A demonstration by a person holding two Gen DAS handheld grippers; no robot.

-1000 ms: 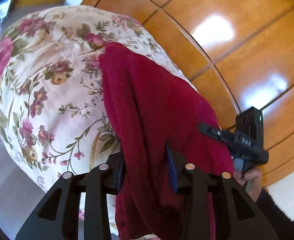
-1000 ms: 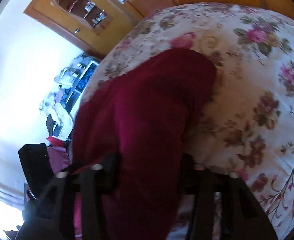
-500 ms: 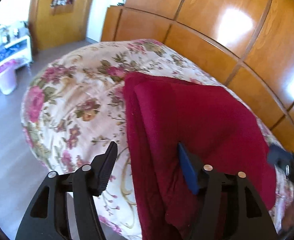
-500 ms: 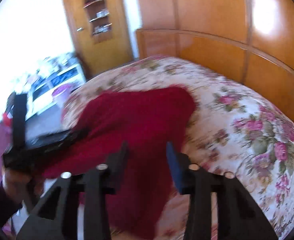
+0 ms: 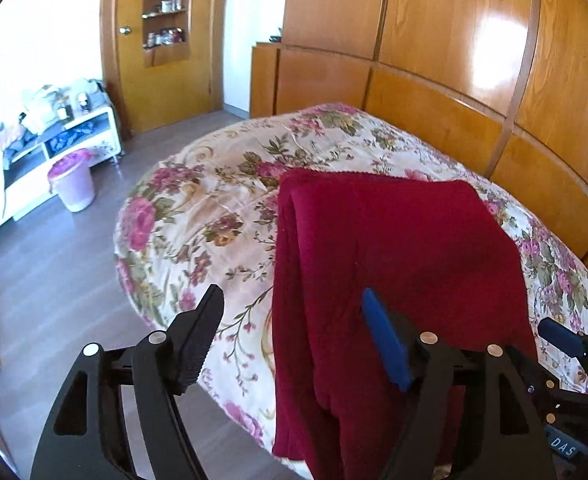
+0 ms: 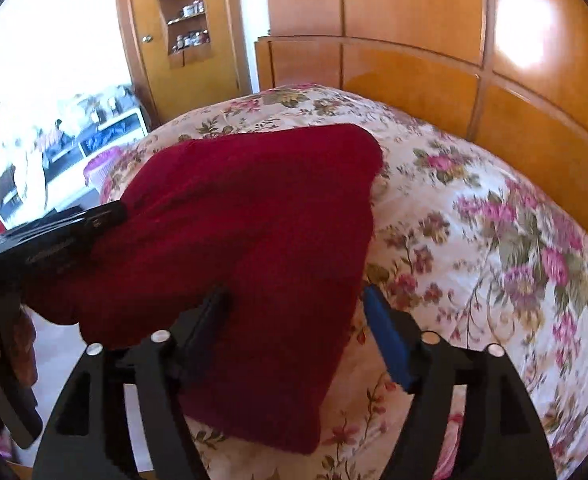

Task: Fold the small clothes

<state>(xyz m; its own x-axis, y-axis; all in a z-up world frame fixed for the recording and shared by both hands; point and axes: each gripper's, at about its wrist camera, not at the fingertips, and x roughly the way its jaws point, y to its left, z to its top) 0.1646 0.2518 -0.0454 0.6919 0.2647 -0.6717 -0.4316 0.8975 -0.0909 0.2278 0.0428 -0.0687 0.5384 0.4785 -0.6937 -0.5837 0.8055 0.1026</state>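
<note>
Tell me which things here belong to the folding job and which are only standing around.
Belong to the job:
red garment, folded on the bed
bed
left gripper, jaws open
right gripper, jaws open

Only standing around:
pink bin
white cabinet
wall shelves
door

You face glossy wooden wardrobe panels (image 5: 445, 36) catching bright glare, with a wooden door (image 5: 166, 40) holding a recessed shelf of small jars. A floral bedspread (image 5: 198, 208) covers the bed. To your left, a lilac bin (image 5: 72, 186) stands on grey flooring (image 5: 46, 280) beside a cluttered white unit (image 5: 34, 160)
</note>
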